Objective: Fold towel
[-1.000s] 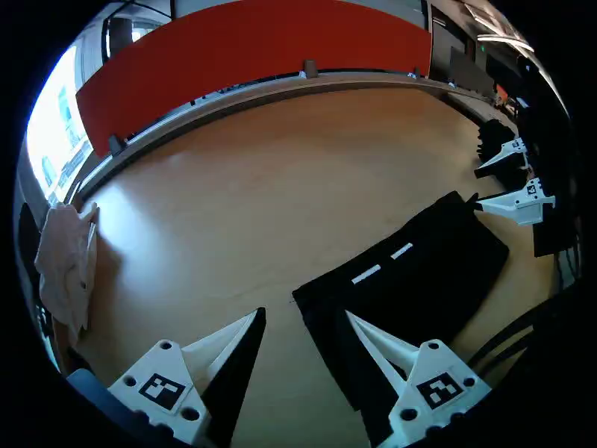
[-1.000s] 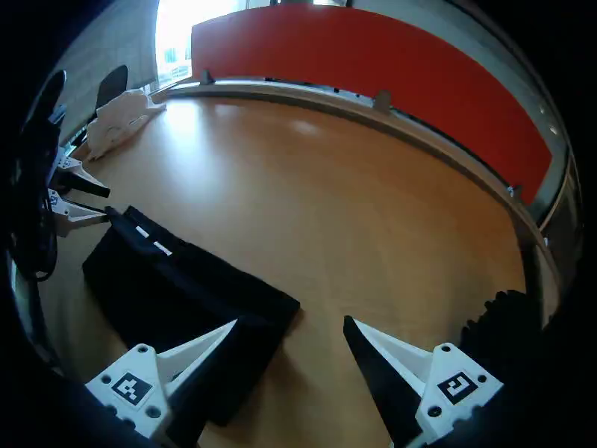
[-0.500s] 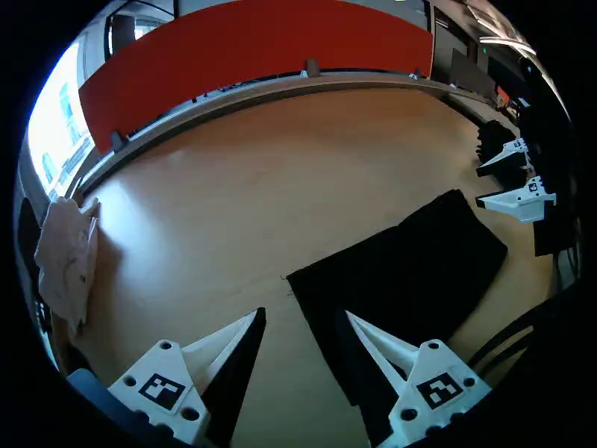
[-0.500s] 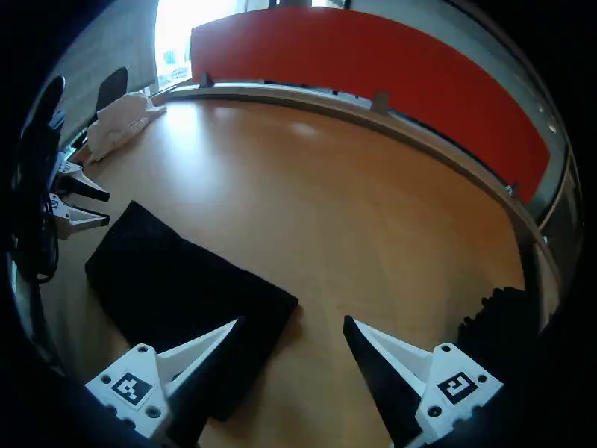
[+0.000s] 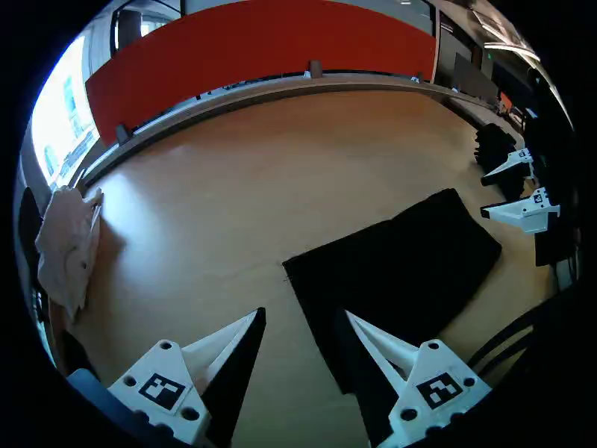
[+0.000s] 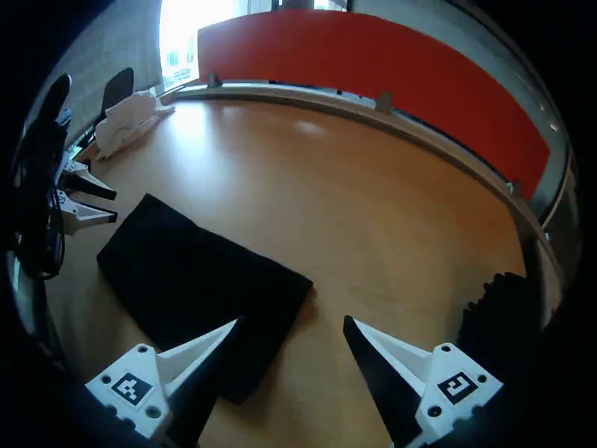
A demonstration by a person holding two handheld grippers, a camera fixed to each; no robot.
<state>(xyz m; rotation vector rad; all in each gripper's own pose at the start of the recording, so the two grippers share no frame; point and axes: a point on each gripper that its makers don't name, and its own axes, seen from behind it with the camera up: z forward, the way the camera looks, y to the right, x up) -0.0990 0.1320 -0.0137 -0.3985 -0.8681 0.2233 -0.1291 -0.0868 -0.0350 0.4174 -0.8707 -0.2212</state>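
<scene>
The fold looks about done: the black towel (image 5: pixel 395 261) lies folded flat on the near desk (image 5: pixel 246 172), the left hand-held gripper (image 5: pixel 300 312) and right hand-held gripper (image 6: pixel 292 319) wide and empty at its ends, so any further fold needs corner grips.

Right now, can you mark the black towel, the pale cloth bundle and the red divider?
black towel (image 5: pixel 395 260), left gripper view, centre of its folded top face.
pale cloth bundle (image 5: pixel 66 237), left gripper view, middle of the heap.
red divider (image 6: pixel 388 61), right gripper view, middle of the panel.
</scene>
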